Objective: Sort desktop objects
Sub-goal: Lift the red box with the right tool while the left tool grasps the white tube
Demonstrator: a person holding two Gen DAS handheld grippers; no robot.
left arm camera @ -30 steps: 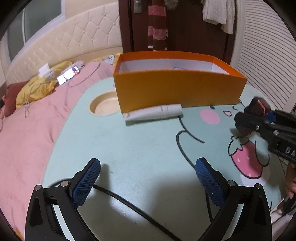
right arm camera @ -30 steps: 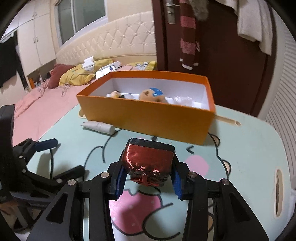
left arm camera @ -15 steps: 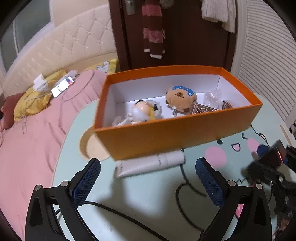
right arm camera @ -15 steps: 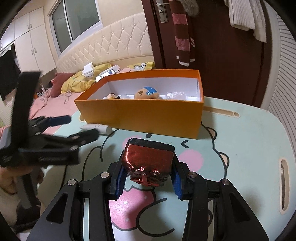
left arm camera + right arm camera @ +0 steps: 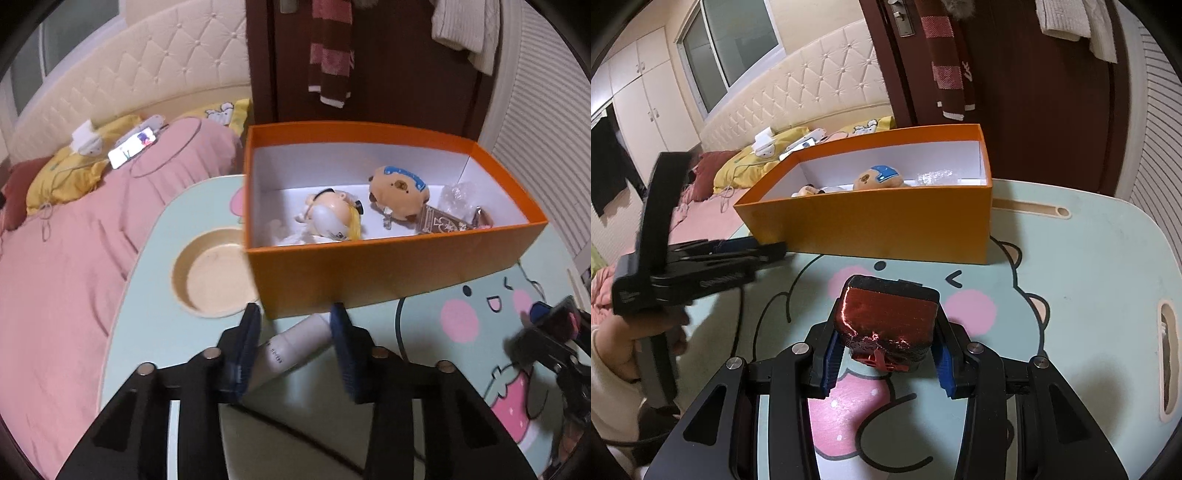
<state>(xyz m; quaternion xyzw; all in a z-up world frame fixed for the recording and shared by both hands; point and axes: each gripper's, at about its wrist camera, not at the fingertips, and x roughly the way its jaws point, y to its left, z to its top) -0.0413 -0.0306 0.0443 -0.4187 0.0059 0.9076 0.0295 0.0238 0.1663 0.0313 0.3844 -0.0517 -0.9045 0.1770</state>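
Now white tube (image 5: 295, 345) between left claw (image 5: 295, 325) fingers (tilted)

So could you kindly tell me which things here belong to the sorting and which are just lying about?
Sorting:
- orange cardboard box
- white plastic tube
- shiny red foil-wrapped block
- brown plush toy with blue cap

Lying about:
- lit phone
- striped scarf
- yellow pillow

The orange box (image 5: 388, 273) stood just beyond the left tongs (image 5: 295, 347) and blocked the way forward. The white tube (image 5: 295, 343) lay between their fingers. On the right, the counter (image 5: 1089, 258) was bare beside the box.
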